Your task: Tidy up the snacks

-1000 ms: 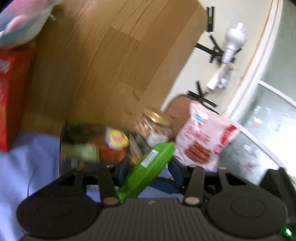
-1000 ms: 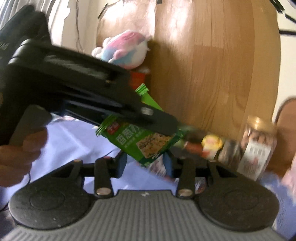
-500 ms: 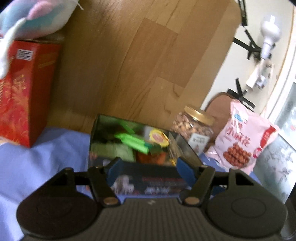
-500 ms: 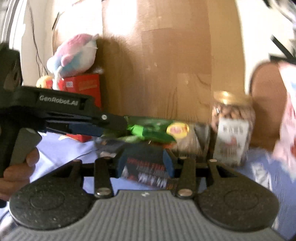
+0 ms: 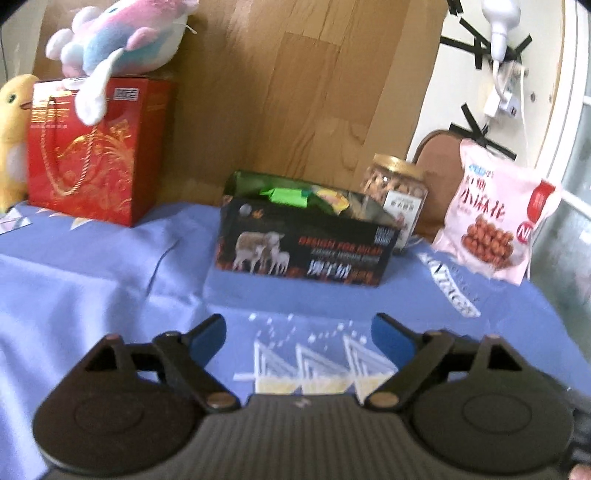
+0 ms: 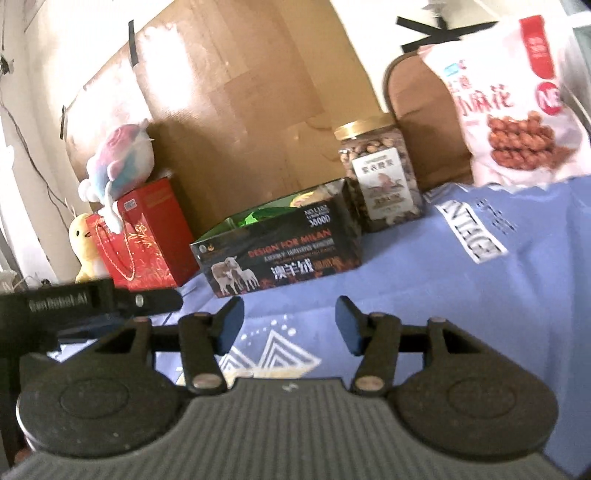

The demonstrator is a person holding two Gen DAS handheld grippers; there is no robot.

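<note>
Both grippers empty, jaws spread, near the black box (image 5: 303, 251).
We hold left gripper (image 5: 299, 332) and right gripper (image 6: 288, 325) over the cloth; green packet (image 5: 286, 195) sits inside. Risk: pink bag (image 5: 495, 229) far right topples if clipped.

— What colours lie ahead of the fingers?

— A black box (image 5: 303, 254) printed with pale sheep and red lettering, green packets (image 5: 286, 195) inside. Right of it, a gold-lidded clear jar (image 5: 397, 195) of brown nuts, then a pink bag (image 5: 495, 218) with red-brown twists.

— And left?

— A red bag (image 5: 88, 147) with gold swirls, a pink-blue-white plush (image 5: 118, 33) on top, a yellow plush (image 5: 11, 129) beside. Below, a lilac cloth (image 6: 461, 295) with white triangles.
</note>
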